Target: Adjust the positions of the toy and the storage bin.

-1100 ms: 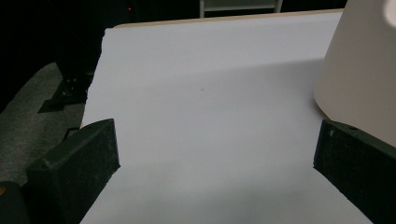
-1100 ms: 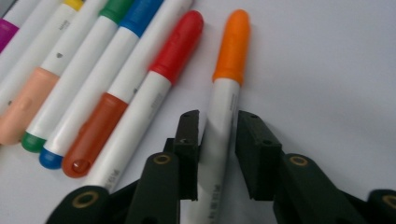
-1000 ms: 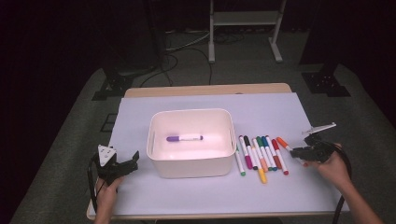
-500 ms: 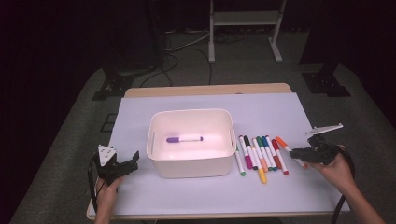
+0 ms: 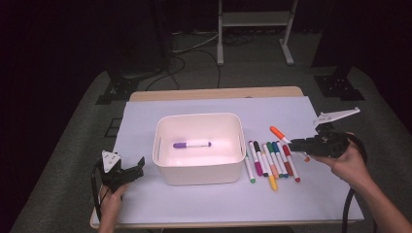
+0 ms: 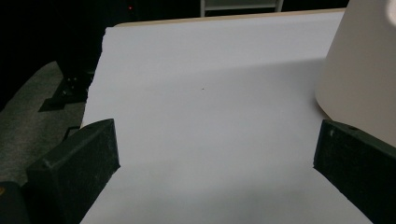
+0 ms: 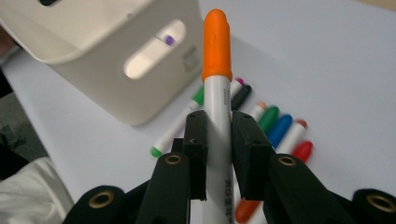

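Right gripper (image 5: 297, 144) clamped on the orange marker (image 5: 279, 133), jaws pressed tight against the white barrel from both sides. Held above the white sheet (image 5: 204, 204), just past the 3 o'clock end of the row of markers (image 5: 270, 162), well apart from the white bin (image 5: 199, 148). In the high view, long axis running from about 4 o'clock to 10 o'clock, orange cap leading toward 10 o'clock and angled at the bin's near corner. In the right gripper view, marker (image 7: 217, 79) standing almost straight toward 12 o'clock, cap end out beyond the jaws, printed lettering on the barrel too small to read. Rear end of the marker buried between the jaws and the hand, so full length not visible. Row beneath partly covered by the right gripper (image 7: 218, 140) there; green, blue, red and black caps peeking out on either side.

Purple marker (image 5: 192, 144) lying inside the bin, long axis 9 to 3 o'clock, cap toward 9.

Left gripper (image 5: 127, 174) resting at the sheet's 7 o'clock corner, jaws spread wide with nothing between them. In the left gripper view, bin wall (image 6: 359, 70) cut off at the 3 o'clock edge.
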Demonstrator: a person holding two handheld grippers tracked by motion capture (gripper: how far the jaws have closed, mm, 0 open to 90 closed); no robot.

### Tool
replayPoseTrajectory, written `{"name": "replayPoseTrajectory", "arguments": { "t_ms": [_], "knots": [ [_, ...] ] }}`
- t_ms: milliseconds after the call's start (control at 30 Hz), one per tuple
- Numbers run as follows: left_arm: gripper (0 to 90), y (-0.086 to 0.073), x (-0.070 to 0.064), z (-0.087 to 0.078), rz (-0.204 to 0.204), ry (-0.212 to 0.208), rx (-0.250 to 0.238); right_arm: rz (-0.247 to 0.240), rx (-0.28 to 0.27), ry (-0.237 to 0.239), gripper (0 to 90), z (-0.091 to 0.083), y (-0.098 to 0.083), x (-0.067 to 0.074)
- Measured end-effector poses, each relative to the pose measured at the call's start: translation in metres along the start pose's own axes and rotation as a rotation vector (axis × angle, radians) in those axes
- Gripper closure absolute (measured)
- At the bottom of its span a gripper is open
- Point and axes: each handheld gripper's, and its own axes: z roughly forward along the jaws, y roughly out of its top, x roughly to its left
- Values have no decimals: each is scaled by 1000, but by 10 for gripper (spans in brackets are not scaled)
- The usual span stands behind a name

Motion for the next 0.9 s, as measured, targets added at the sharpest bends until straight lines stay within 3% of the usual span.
{"name": "replayPoseTrajectory", "arguments": {
  "t_ms": [233, 400, 467, 733, 900],
  "knots": [
    [0, 0, 0, 0, 3, -2, 1, -95, -3, 43, 758, -1, 36, 28],
    [0, 0, 0, 0, -4, -2, -2, -172, 13, 87, 758, 7, 66, 57],
    [0, 0, 0, 0, -4, -2, -2, -185, 16, 92, 759, 9, 70, 62],
    [0, 0, 0, 0, -4, -4, -4, -276, 50, 178, 758, 37, 98, 97],
    [0, 0, 0, 0, -6, -3, -1, -310, 70, 214, 758, 55, 108, 109]
  ]
}}
